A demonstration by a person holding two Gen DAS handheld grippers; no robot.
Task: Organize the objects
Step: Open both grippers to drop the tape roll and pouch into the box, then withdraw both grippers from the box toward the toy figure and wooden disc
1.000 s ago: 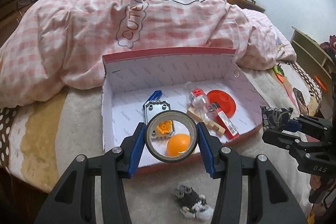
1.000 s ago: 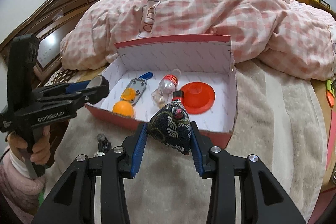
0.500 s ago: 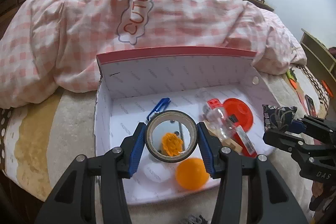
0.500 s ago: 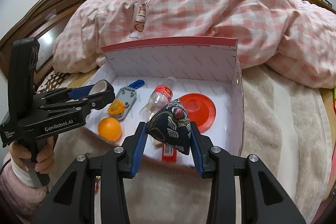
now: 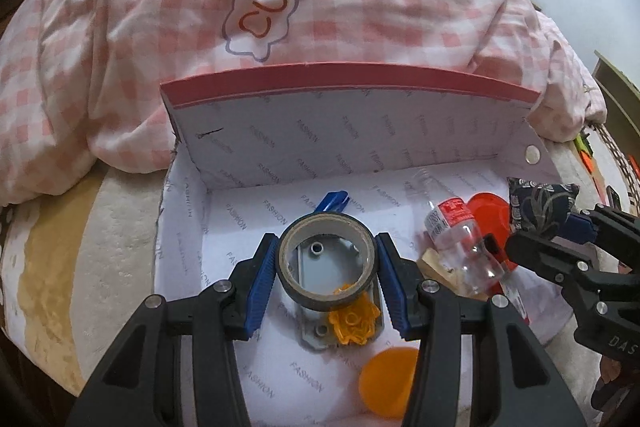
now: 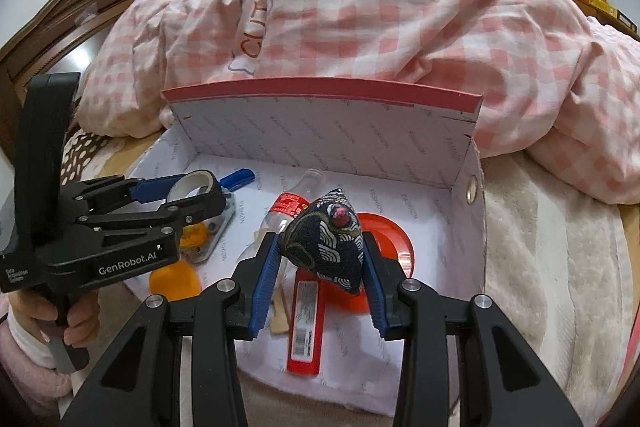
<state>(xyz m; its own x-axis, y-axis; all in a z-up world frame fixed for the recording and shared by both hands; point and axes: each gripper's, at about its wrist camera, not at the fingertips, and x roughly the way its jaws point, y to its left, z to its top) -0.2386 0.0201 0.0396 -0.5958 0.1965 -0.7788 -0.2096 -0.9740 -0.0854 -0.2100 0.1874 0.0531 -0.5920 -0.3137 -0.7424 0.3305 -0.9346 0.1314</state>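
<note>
We hold a light, stiff tape roll (image 5: 327,262) by its rim in our left claw (image 5: 327,267) | right claw (image 6: 320,259) squeezes soft pouch (image 6: 326,233) | both over box (image 5: 352,131)

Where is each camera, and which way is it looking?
Left wrist: sits on the left tool, which grips a tape roll, looking down into the box; the right tool pokes in from the right.
Right wrist: sits on the right tool, which grips a patterned pouch, facing the same box; the left tool and a hand show at left.
Shared: the box, bottle, orange ball and pink quilt.
</note>
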